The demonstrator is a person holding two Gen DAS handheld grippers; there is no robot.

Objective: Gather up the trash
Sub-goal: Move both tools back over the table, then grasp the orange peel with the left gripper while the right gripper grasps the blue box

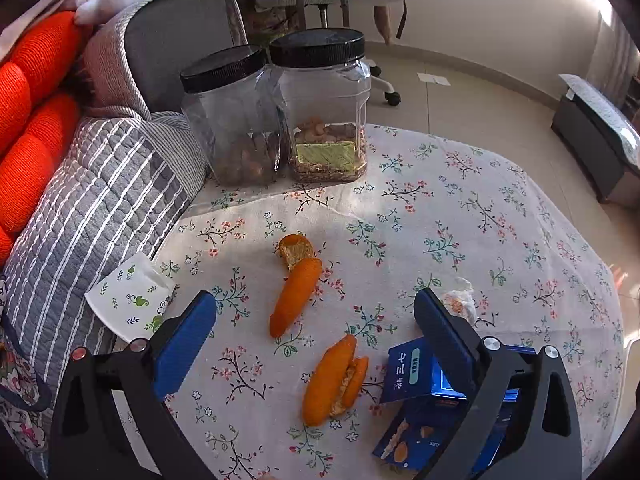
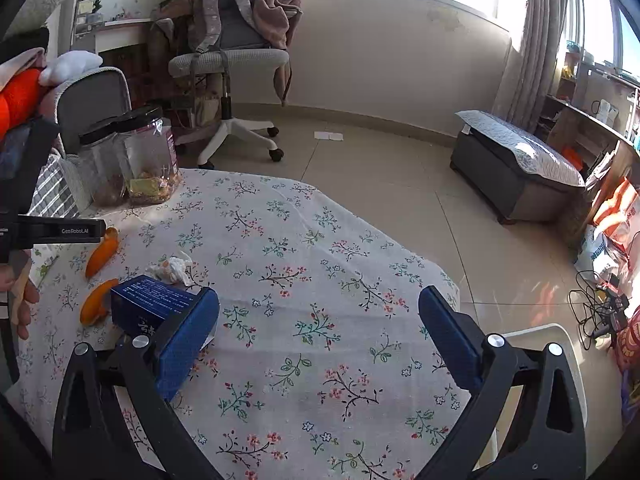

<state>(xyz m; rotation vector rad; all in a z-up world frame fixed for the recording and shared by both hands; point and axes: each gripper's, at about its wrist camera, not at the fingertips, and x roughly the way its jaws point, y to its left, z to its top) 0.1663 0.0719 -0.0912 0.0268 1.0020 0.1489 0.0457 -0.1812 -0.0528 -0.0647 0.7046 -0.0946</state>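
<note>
Two grippers hang over your floral tablecloth (image 2: 320,248), both spread wide and holding nothing: your left gripper (image 1: 316,308) above the orange peels, your right gripper (image 2: 320,312) above bare cloth. Your trash lies near the left one: blue carton (image 1: 424,412), long peel (image 1: 294,298), folded peel (image 1: 334,384), crumpled tissue (image 1: 460,300).

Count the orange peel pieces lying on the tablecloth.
2. One long peel lies mid-table, curled at its far end. A second peel lies nearer, just left of the blue box. Smaller scraps may hide behind the box.
</note>
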